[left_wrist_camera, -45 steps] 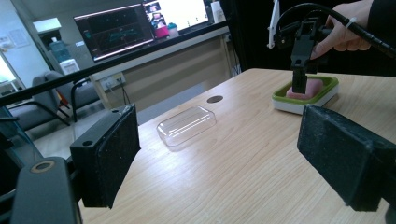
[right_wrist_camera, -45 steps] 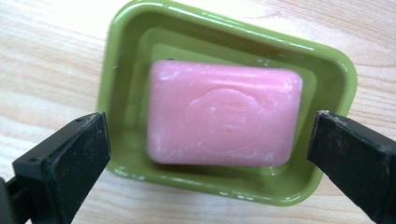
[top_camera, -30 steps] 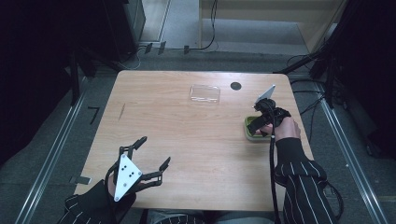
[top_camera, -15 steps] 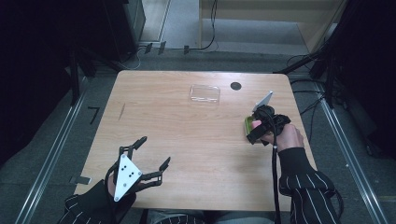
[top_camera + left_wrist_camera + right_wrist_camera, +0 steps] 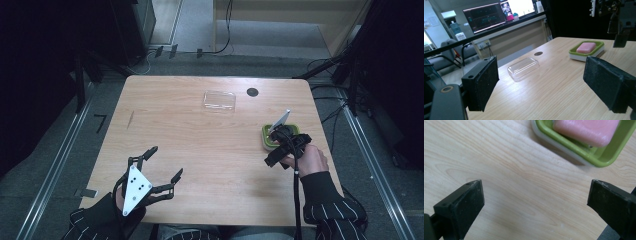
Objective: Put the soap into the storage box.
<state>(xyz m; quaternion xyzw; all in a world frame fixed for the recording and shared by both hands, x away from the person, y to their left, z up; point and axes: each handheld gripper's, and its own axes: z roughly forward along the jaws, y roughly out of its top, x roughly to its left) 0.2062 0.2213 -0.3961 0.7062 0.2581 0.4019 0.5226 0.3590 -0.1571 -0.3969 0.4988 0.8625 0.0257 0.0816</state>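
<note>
Right gripper hangs wide open, holding nothing, above my pale wood-grain worktop, near the glossy green dish holding pink soap.

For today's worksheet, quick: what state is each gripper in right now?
Left gripper: open, holding nothing.
Right gripper: open, holding nothing, beside the soap dish.

Pretty dim room overall. Light wood table sits on a grey floor with metal rails running along both sides. Cables snake across the far floor. Off past the table there's a desk with lit monitors and a grey chair.
</note>
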